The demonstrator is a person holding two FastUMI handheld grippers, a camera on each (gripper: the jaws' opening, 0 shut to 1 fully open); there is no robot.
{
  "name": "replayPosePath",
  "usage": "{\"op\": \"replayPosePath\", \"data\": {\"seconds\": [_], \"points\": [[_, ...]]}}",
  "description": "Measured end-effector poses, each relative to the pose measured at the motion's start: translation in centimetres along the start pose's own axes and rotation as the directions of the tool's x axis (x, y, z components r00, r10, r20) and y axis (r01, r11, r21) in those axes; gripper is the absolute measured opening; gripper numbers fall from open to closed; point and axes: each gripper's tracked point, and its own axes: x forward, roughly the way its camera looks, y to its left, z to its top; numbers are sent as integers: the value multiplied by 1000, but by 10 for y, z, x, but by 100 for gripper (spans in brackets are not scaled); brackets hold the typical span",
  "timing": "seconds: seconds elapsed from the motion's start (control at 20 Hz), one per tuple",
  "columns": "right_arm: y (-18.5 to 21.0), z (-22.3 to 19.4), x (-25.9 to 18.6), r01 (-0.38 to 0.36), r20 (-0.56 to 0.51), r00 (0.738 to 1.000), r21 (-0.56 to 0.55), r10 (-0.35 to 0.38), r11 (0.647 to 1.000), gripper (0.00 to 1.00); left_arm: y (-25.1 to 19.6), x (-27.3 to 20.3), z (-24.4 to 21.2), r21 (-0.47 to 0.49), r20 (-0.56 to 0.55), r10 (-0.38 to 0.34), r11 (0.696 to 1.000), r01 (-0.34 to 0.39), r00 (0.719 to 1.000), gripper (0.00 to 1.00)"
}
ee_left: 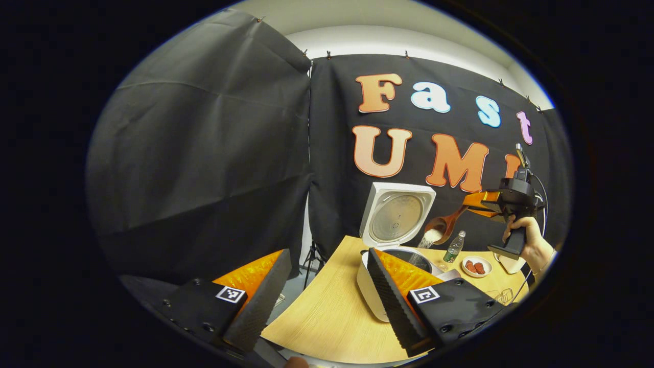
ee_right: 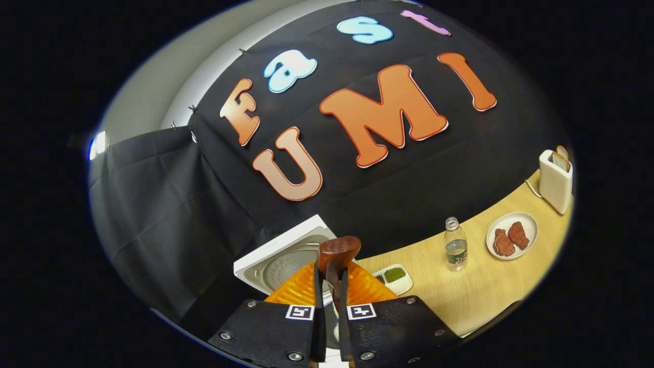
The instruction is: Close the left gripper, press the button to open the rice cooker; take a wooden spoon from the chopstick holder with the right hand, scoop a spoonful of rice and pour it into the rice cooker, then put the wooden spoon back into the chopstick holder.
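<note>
Left gripper view: lid up, right gripper (ee_left: 472,202) clamps the wooden spoon (ee_left: 443,225), tipping rice (ee_left: 429,236) into the rice cooker (ee_left: 396,255); returning the spoon remains. Left gripper (ee_left: 322,286) gapes open.

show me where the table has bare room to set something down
Bare table lies left of the rice cooker, and between the water bottle and the near edge. The plate, toaster and small dish crowd the back.
</note>
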Motion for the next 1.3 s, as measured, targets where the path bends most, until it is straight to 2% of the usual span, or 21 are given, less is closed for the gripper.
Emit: {"op": "replayPosePath", "data": {"seconds": [0.3, 0.65, 0.85, 1.0, 1.1, 1.3], "points": [[17, 0, -6, -22, 23, 999, -183, 27, 983, 10, 1, -2, -1, 9, 0, 5, 1000, -5, 1000, 100], [35, -9, -13, -52, 19, 998, -354, 62, 934, 9, 2, -4, -6, 7, -7, 8, 1000, -8, 1000, 100], [41, -18, -16, -59, 15, 997, -443, 73, 895, 9, 4, -7, -7, 0, -4, 10, 1000, -10, 1000, 100], [49, -29, -17, -79, 1, 996, -533, 93, 842, 10, 5, -9, -9, 4, -8, 15, 1000, -15, 1000, 100], [54, -36, -19, -95, -10, 994, -565, 109, 819, 9, 4, -10, -11, 1, -13, 13, 1000, -13, 1000, 100], [54, -47, -21, -119, -29, 992, -547, 123, 829, 9, 6, -12, -14, 0, -17, 19, 1000, -19, 1000, 100]]}}
